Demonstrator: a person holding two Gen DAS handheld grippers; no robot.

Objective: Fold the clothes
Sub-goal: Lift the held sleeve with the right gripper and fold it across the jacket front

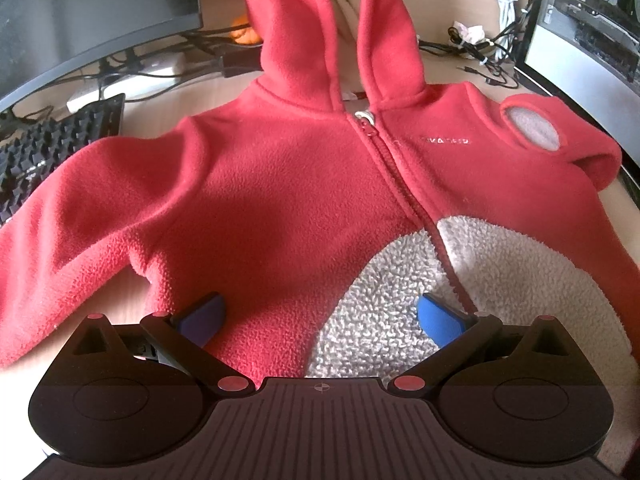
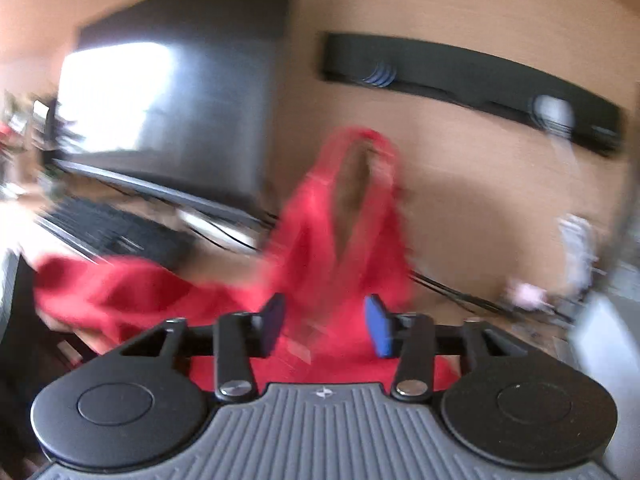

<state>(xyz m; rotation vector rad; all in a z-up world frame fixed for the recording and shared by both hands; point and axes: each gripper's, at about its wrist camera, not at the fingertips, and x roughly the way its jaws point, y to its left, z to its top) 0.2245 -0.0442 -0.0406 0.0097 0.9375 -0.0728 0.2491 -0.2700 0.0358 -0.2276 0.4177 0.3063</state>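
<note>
Directly ahead of the left tongs [image 1: 320,316], a red fleece hoodie [image 1: 280,184] is seen spread front-up on the tabletop [image 1: 500,12]. Its long axis runs away from the tongs: the hem lies nearest them and the hood [image 1: 332,28] points to the far side, where it stands up against what lies behind. The zipper [image 1: 400,176] is closed and runs from the collar down toward the right finger, slanting slightly. A pale fuzzy panel [image 1: 400,304] is spread across the lower front, under and beyond the right finger. One sleeve [image 1: 72,216] is stretched out to the left of the tongs; the other is folded in at the far right, its grey-lined cuff [image 1: 532,128] facing up. The left tongs are held wide open, blue pads [image 1: 438,318] spread apart just above the lower front; no fabric is clamped.

Far left of these tongs a black keyboard [image 1: 48,152] and a monitor [image 1: 92,4] are seen, and cables [image 1: 476,48] lie at the far right.

The right wrist view is heavily blurred. The right tongs [image 2: 324,326] are shown parted, with red fabric of the hoodie [image 2: 320,240] between and beyond the pads; whether any of it is touched cannot be told. The hood is seen straight ahead, upright.
</note>
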